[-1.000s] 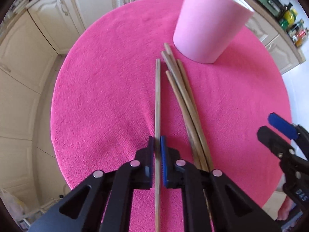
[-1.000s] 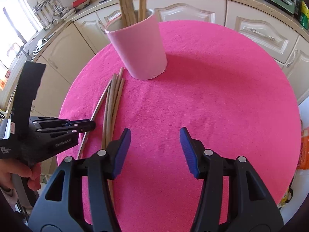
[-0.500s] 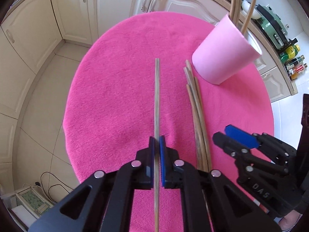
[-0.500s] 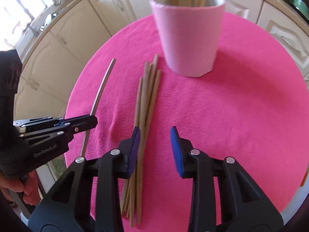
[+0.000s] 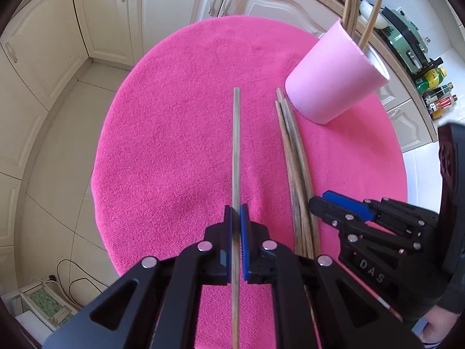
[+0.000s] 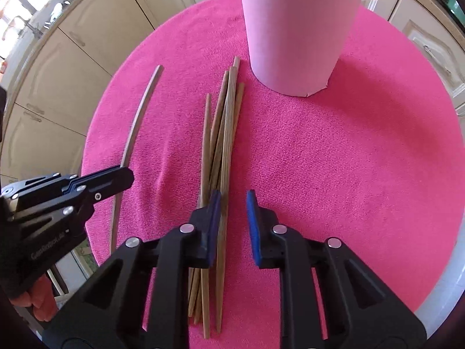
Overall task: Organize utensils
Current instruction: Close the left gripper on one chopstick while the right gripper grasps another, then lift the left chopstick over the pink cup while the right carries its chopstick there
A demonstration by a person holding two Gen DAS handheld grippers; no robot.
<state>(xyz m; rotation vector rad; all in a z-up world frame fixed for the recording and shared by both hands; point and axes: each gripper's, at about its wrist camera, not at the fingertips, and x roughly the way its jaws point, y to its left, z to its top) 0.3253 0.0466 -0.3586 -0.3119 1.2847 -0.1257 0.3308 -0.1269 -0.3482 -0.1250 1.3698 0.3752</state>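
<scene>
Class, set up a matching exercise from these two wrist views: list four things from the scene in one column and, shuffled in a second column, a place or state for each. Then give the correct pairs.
Things
1. left hand-held gripper
2. right hand-held gripper
3. pink cup
4. pink cloth

States
A. covers the round table
B. jaws closing over the loose pile of chopsticks
C. stands upright, with chopsticks inside
D. shut on a single chopstick

Pairs: 1-D, 2-B, 3-C, 4-A
</scene>
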